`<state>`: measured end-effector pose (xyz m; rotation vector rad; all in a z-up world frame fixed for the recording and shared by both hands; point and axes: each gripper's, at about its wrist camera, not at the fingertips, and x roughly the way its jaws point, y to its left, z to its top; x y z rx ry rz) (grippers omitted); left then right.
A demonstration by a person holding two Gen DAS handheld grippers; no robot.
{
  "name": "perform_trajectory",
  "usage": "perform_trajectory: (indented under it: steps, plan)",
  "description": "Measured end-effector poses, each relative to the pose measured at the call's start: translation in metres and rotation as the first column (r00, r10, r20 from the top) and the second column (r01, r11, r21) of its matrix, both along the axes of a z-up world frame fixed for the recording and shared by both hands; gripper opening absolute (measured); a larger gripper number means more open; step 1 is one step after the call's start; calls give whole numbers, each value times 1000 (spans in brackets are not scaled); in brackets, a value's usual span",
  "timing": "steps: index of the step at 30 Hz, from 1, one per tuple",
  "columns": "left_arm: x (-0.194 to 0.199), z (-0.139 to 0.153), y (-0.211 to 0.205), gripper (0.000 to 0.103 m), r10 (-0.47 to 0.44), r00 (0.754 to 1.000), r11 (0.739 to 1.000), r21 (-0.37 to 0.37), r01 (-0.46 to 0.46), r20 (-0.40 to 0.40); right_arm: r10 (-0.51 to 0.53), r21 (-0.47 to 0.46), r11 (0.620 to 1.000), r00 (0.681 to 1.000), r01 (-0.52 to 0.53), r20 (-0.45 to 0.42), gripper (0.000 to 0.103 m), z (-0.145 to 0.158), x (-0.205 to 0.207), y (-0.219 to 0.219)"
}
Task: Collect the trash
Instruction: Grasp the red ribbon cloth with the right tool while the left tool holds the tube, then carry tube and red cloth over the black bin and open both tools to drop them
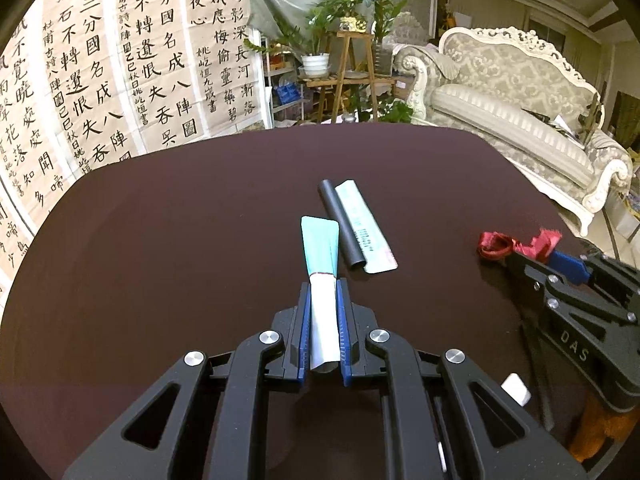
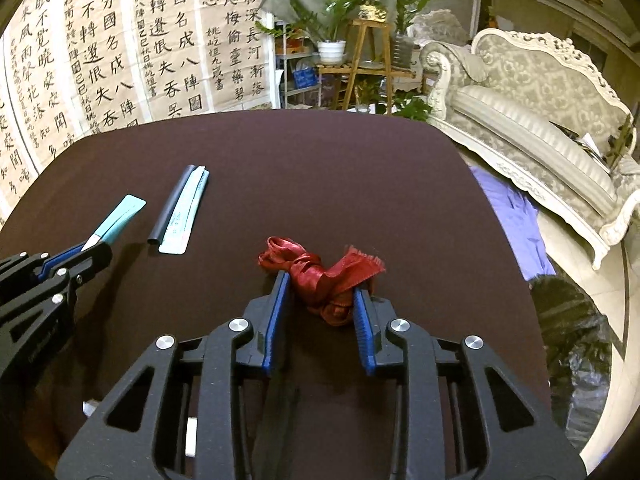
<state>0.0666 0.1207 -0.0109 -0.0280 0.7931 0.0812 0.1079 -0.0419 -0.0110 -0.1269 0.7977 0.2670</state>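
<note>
On the dark brown table (image 1: 180, 220), my left gripper (image 1: 323, 284) is shut on a flattened teal-and-white tube (image 1: 320, 248) that sticks out forward past the fingertips. From the right wrist view the same left gripper (image 2: 94, 246) and tube (image 2: 120, 216) appear at the left. A crumpled red ribbon (image 2: 308, 264) lies between the blue pads of my right gripper (image 2: 320, 284), and both pads press against its sides. In the left wrist view the right gripper (image 1: 532, 258) holds the ribbon (image 1: 496, 244) at the table's right side.
A dark grey tube (image 1: 340, 224) and a pale printed wrapper (image 1: 366, 232) lie side by side mid-table. A black bag (image 2: 572, 320) and purple cloth (image 2: 508, 216) sit on the floor off the table's right edge. A pale sofa (image 1: 520, 100) stands beyond.
</note>
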Motion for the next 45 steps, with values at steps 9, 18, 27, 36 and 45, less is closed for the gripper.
perform_trajectory:
  steps: [9,18,27,36,45]
  plan:
    - [-14,14,-34,13,-78,996,997,-14,79,53,-112,21,994,992,111,57,30,14,-36,-49]
    - [-21,24,-89,13,-199,976,980,-12,200,90,-296,-6,954,946,299,131,30,24,-64,-117]
    - [-16,28,-150,13,-306,944,951,-2,309,122,-423,-5,903,888,431,181,30,26,-79,-174]
    - [-10,29,-205,13,-391,908,919,17,393,150,-504,23,860,842,510,193,30,23,-79,-221]
    - [1,20,-247,13,-457,879,889,45,455,138,-556,58,829,812,556,177,30,14,-67,-253]
